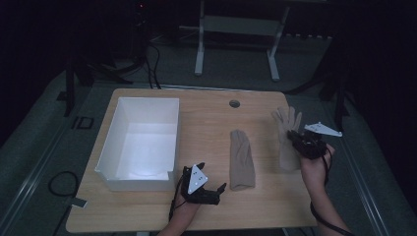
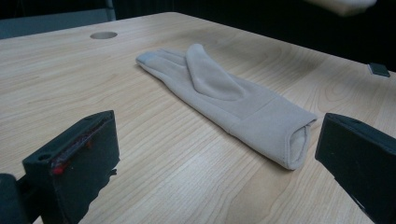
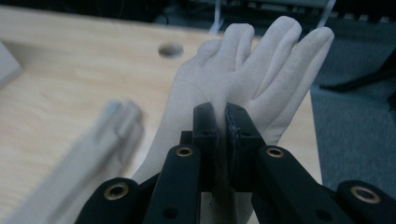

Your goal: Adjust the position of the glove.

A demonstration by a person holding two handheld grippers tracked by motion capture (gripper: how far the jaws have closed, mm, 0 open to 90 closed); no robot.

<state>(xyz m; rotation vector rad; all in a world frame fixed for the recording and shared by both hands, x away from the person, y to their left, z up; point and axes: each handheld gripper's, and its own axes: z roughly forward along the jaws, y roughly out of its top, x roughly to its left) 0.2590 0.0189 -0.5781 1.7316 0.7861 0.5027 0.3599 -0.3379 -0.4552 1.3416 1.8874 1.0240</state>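
Gloves are your work on the table (image 1: 206,118): beside the white box (image 1: 142,142), one glove (image 1: 241,160) lies flat before your spread left hand-held gripper (image 1: 209,189), while your right hand-held gripper (image 3: 222,126) pinches the other glove (image 3: 261,79).

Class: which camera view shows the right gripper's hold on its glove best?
The right gripper view: the right gripper is shut on the held glove. The high view shows it small and dark; the left gripper view catches a scrap at the top.
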